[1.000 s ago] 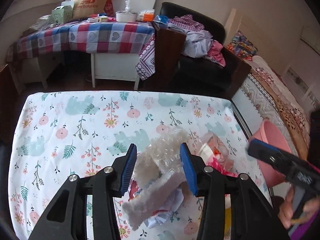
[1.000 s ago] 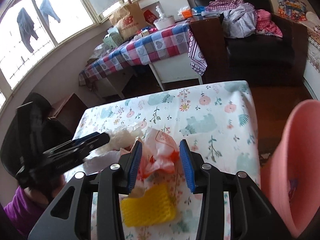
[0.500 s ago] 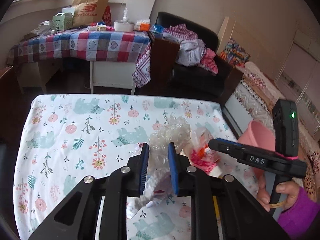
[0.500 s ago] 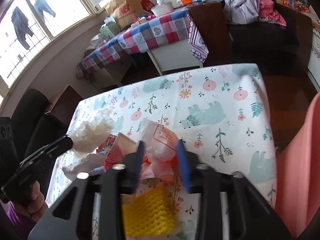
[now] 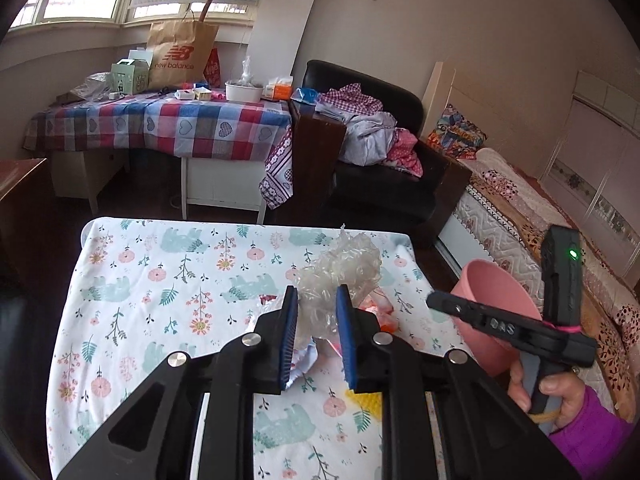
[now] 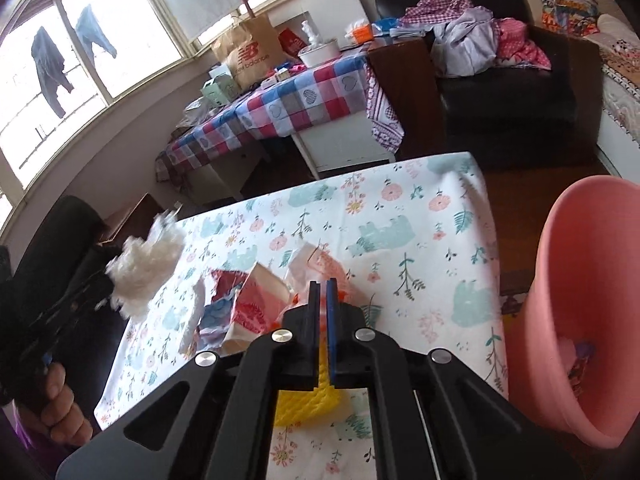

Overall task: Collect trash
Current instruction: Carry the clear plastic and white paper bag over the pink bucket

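Bedroom-type room, cluttered: checked-cloth table point(image 5: 160, 128) far left with a brown paper bag point(image 5: 180, 54) on it, black armchair point(image 5: 384, 184) piled with clothes far centre, bed point(image 5: 532, 216) along the right wall. Work surface was a small table under a floral bear-print cloth point(image 5: 160, 280).

On my left wrist feed, left gripper point(image 5: 316, 320) had its blue pads narrowed onto a crumpled wad of clear bubble wrap point(image 5: 340, 268). Both pads pressed into it, most of the wad bulging out beyond the tips. In the right wrist feed the same wad point(image 6: 148, 256) sat clear above the cloth at the left edge of the table, so it was lifted, not resting.

Right gripper point(image 6: 322, 292) had its fingers pinched almost flat together, on the thin orange-and-white plastic bag point(image 6: 320, 264) in the trash pile. Only a sliver of film showed between the pads; the bag's bulk stuck out just past the tips, touching the cloth as far as I could tell.

Rest of the pile lay near centre on the cloth: red-and-white paper wrapper point(image 6: 252, 300) left of the right fingers, white crumpled paper point(image 6: 196, 320) further left, yellow foam net point(image 6: 308, 404) under the gripper body, near side.

Pink bin point(image 6: 580, 300) stood off the table's right edge, close beside it, some scraps visible at its bottom. Person's right hand point(image 5: 556, 396), purple sleeve, wrapped the right gripper's handle in front of the bin.
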Tool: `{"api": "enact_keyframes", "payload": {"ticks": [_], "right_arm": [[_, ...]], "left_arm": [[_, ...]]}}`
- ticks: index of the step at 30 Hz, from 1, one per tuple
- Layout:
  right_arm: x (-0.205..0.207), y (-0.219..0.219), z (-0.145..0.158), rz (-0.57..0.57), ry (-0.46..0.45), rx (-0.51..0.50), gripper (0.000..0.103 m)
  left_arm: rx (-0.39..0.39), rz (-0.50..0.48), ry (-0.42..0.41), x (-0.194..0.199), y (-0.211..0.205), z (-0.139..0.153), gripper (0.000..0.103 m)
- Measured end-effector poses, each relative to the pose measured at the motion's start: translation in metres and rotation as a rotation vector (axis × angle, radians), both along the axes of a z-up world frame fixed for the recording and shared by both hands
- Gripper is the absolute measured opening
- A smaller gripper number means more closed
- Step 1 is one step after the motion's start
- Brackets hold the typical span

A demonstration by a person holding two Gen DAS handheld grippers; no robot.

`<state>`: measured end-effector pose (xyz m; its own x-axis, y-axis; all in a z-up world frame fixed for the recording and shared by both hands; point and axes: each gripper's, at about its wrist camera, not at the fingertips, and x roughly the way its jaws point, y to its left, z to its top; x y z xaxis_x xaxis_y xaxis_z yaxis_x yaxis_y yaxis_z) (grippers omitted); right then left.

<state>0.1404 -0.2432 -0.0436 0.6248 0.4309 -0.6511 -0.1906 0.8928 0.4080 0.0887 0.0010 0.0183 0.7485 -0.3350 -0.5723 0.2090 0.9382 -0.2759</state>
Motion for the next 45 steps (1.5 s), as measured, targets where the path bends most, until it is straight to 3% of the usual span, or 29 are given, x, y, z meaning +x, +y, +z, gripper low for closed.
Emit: {"api": "enact_keyframes", "payload": {"ticks": [3,4,11,13,16,26,34,45], "right_arm": [[0.015,0.009,-0.004,0.006,0.021,-0.013,0.045],[0.019,0.013,-0.005,0.007,0.02,-0.016,0.048],[0.045,0.047,-0.029,0.071,0.087,-0.13,0.048],[0.046,0.047,-0.037,0.069,0.101,-0.123,0.047],[0.04,0.038,-0.038,0.057,0.092,-0.071,0.038],[-0.018,0.011,0.001,0.037,-0.023,0.011,0.037],[-0.065,-0.016,0.025,0.003,-0.099,-0.002,0.037],[-0.097,-0.059,0.038,-0.098,-0.164,-0.033,0.037]], "left_arm": [[0.01,0.005,0.0,-0.008,0.001,0.0,0.018],[0.01,0.009,0.004,-0.011,0.002,-0.001,0.018],[0.0,0.034,0.037,-0.018,0.012,-0.009,0.018],[-0.006,0.038,0.041,-0.019,0.014,-0.009,0.018],[-0.01,0.037,0.042,-0.021,0.016,-0.011,0.018],[-0.027,0.022,0.02,-0.028,0.005,-0.004,0.018],[-0.018,-0.019,-0.003,-0.032,-0.022,0.005,0.018],[-0.001,-0.091,-0.013,-0.028,-0.075,0.014,0.018]]}}
